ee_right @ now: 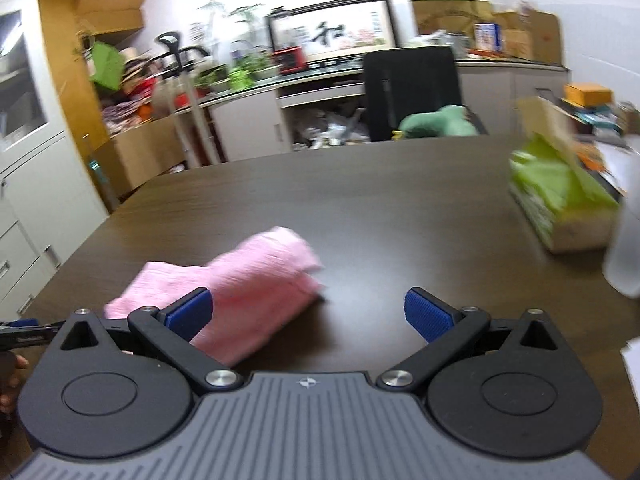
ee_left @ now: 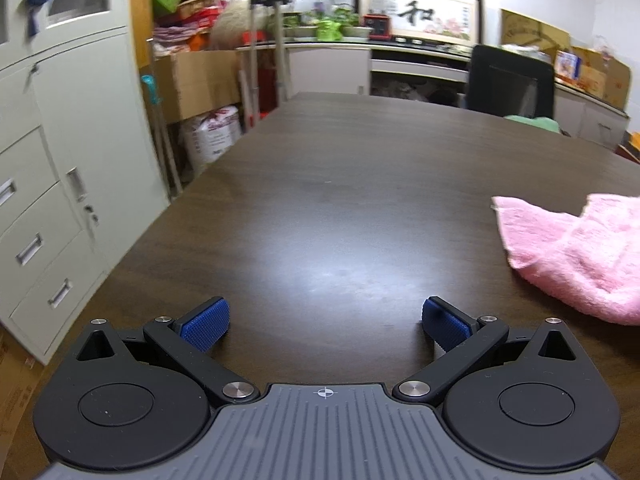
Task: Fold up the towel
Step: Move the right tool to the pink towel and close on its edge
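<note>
A fluffy pink towel (ee_left: 588,252) lies bunched on the dark wooden table (ee_left: 328,200), at the right edge of the left wrist view. My left gripper (ee_left: 325,322) is open over bare table, well to the left of the towel. In the right wrist view the pink towel (ee_right: 248,284) lies in a loose folded heap just ahead and to the left. My right gripper (ee_right: 308,314) is open; its left blue finger (ee_right: 190,312) overlaps the towel's near edge in the picture, with nothing held between the pads.
A box with green tissue (ee_right: 560,196) and a pale bottle (ee_right: 624,248) stand at the table's right side. A black chair (ee_right: 412,88) with a green cushion (ee_right: 436,122) sits at the far edge. White cabinets (ee_left: 52,184) stand left of the table.
</note>
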`<action>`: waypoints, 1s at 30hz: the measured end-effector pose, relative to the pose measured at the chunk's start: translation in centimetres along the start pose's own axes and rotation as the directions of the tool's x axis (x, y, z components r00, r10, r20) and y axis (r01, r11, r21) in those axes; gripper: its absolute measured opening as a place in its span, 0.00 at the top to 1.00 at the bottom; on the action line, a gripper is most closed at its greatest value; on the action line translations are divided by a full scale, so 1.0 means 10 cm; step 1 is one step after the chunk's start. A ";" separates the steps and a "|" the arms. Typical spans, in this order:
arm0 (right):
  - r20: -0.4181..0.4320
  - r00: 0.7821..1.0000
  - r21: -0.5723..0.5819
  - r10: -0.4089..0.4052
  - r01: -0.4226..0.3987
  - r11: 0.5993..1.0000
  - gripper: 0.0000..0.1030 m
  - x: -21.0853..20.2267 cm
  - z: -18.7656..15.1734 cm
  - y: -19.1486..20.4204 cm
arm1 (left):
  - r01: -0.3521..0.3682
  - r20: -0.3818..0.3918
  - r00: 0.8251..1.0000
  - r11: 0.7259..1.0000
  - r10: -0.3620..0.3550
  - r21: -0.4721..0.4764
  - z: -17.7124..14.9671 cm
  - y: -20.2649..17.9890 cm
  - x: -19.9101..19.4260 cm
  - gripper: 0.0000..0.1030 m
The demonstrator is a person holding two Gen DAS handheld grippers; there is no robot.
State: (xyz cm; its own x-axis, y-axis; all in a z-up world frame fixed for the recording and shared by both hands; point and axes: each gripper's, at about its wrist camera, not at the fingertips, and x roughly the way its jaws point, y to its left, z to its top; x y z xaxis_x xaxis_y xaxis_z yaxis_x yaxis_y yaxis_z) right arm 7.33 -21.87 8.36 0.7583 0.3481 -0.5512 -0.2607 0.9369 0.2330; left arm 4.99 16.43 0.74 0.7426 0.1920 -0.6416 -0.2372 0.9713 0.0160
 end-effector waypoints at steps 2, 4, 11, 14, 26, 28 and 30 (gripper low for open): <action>-0.005 1.000 -0.030 0.012 -0.012 0.999 0.00 0.12 0.09 0.20 | 0.007 0.000 1.000 1.000 -0.007 0.004 0.00 0.00 0.00 0.00; -0.012 1.000 -0.039 0.020 -0.021 0.999 0.00 0.21 0.18 0.33 | 0.010 0.000 1.000 1.000 -0.010 0.007 -0.01 0.00 0.00 0.00; -0.061 0.998 -0.085 -0.031 0.026 0.996 0.00 0.65 0.50 0.70 | 0.023 0.000 1.000 1.000 -0.023 0.018 -0.02 0.01 0.01 0.00; -0.091 0.994 -0.095 -0.063 0.055 0.994 0.00 0.83 0.55 0.77 | 0.025 0.000 1.000 0.999 -0.025 0.020 -0.02 0.01 0.01 0.00; -0.240 0.960 -0.097 -0.145 0.125 0.987 0.00 1.50 0.64 0.86 | 0.025 0.000 1.000 0.999 -0.025 0.020 -0.02 0.00 0.01 0.00; -0.259 0.955 -0.103 -0.146 0.123 0.987 0.00 1.57 0.64 0.86 | 0.025 0.000 1.000 0.999 -0.025 0.020 -0.02 0.00 0.01 0.00; -0.269 0.952 -0.109 -0.148 0.123 0.986 0.00 1.62 0.64 0.87 | 0.025 0.000 1.000 0.999 -0.025 0.020 -0.02 0.00 0.01 0.00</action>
State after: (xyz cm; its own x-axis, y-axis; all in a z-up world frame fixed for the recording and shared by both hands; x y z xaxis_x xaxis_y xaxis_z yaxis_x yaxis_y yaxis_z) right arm 21.17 -8.28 6.63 0.5994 0.2010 -0.7748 -0.2287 0.9706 0.0749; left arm 4.92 16.46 0.52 0.7483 0.1673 -0.6420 -0.2055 0.9785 0.0154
